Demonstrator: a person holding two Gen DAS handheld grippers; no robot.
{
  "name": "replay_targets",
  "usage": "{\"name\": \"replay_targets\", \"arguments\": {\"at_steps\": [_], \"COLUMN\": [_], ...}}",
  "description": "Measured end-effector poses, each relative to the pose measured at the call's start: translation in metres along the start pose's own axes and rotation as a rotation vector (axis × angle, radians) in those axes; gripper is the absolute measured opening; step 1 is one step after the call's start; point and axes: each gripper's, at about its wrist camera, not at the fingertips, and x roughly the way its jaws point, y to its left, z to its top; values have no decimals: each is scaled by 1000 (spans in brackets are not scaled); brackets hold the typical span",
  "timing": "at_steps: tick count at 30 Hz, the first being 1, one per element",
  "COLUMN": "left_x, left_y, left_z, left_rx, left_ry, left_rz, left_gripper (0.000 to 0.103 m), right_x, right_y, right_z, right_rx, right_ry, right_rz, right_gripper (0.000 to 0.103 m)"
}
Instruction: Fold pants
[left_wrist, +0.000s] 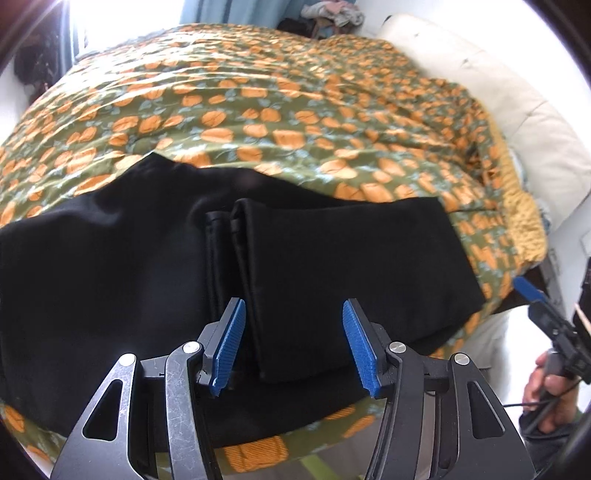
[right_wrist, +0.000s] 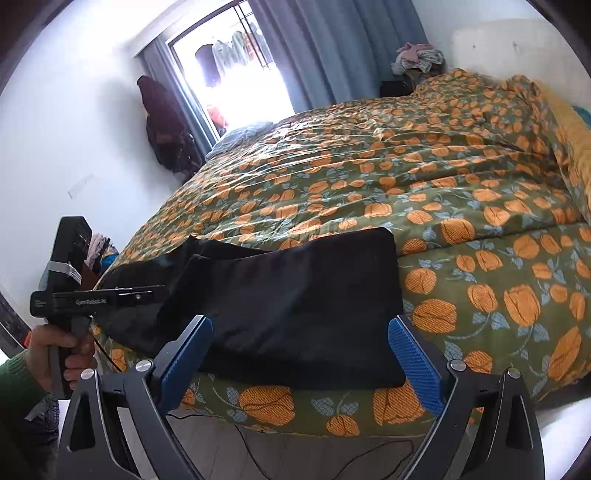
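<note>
Black pants (left_wrist: 295, 266) lie on the bed near its front edge, with one end folded over onto the rest; the leg hems (left_wrist: 221, 229) show as a doubled edge in the left wrist view. My left gripper (left_wrist: 293, 325) is open and empty, just above the folded part. My right gripper (right_wrist: 301, 341) is open and empty, hovering before the folded pants (right_wrist: 295, 302) at the bed edge. The right gripper also shows at the right edge of the left wrist view (left_wrist: 532, 291), and the left gripper at the left of the right wrist view (right_wrist: 110, 295).
The bed has a green quilt with orange flowers (right_wrist: 424, 184). A cream headboard (left_wrist: 498, 92) stands at the right. A pile of clothes (right_wrist: 419, 57) sits beyond the bed. Blue curtains and a bright window (right_wrist: 240, 74) are behind. Cables (right_wrist: 332, 458) run on the floor.
</note>
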Motion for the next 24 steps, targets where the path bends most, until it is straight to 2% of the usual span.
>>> {"name": "replay_targets", "arguments": {"at_steps": [2, 5, 8, 9, 16, 19, 22, 24], "left_x": [5, 9, 11, 12, -3, -15, 10, 20], "left_y": [5, 8, 1, 0, 9, 10, 11, 10], "left_z": [-2, -3, -4, -4, -5, -2, -3, -4], "left_rx": [-13, -26, -5, -4, -53, -26, 12, 30], "left_ry": [14, 18, 19, 22, -19, -58, 13, 30], "left_rz": [26, 13, 4, 10, 29, 73, 115, 146], "left_gripper": [58, 55, 21, 13, 10, 10, 10, 14], "right_x": [5, 17, 24, 24, 24, 25, 27, 30], "right_y": [0, 3, 7, 6, 1, 0, 0, -1], "right_z": [2, 1, -1, -3, -6, -6, -7, -8], "right_rx": [3, -4, -13, -12, 15, 26, 34, 41], "right_ry": [5, 12, 29, 30, 25, 27, 36, 46], "right_rz": [11, 30, 33, 35, 36, 41, 51, 59], "right_gripper": [96, 96, 96, 96, 96, 96, 96, 96]}}
